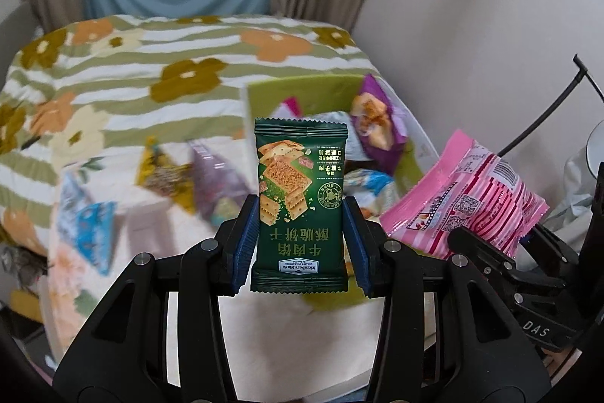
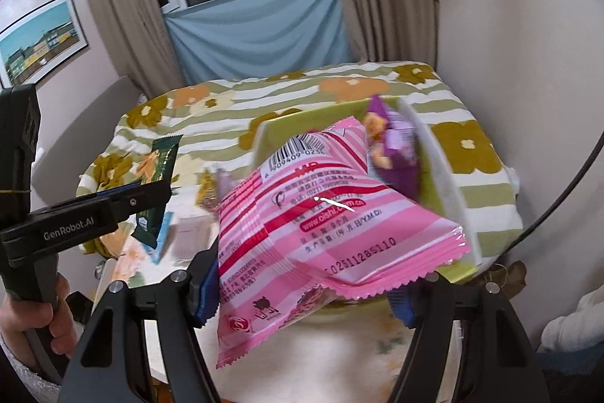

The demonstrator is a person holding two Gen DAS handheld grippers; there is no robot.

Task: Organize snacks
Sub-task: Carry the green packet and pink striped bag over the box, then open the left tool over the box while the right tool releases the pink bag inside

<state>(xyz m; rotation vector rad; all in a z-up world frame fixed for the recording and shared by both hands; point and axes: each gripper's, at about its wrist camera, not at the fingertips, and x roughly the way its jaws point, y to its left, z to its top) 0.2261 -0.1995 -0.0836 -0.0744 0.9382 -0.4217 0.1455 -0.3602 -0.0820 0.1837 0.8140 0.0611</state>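
both grippers lifted with a snack packet each

we held the dark green cracker packet (image 1: 300, 203) upright between the blue pads of the left gripper (image 1: 301, 244), the jaws drawn in as far as they went and pressing on its two long edges. its print read upside down to us, and its crimped top stood clear above the fingertips.

in the right gripper (image 2: 305, 293) we had the pink striped packet (image 2: 321, 214), clamped near its lower crimped end with the jaws about half apart. the packet leaned out past the fingertips, barcode end farthest from us.

beyond the right jaws stood the green box (image 2: 441, 176) with white outer walls, and a purple packet (image 2: 392, 142) leaned inside it against the far wall. from the left wrist we saw that same box (image 1: 260, 101) just beyond the green packet, with several wrappers in it.

to the left of the left jaws, loose snack packets (image 1: 90, 229) lay blurred on the flowered bedspread (image 1: 113, 70). the person's hand (image 2: 34, 316) gripped the left gripper's handle at the edge of the right view.
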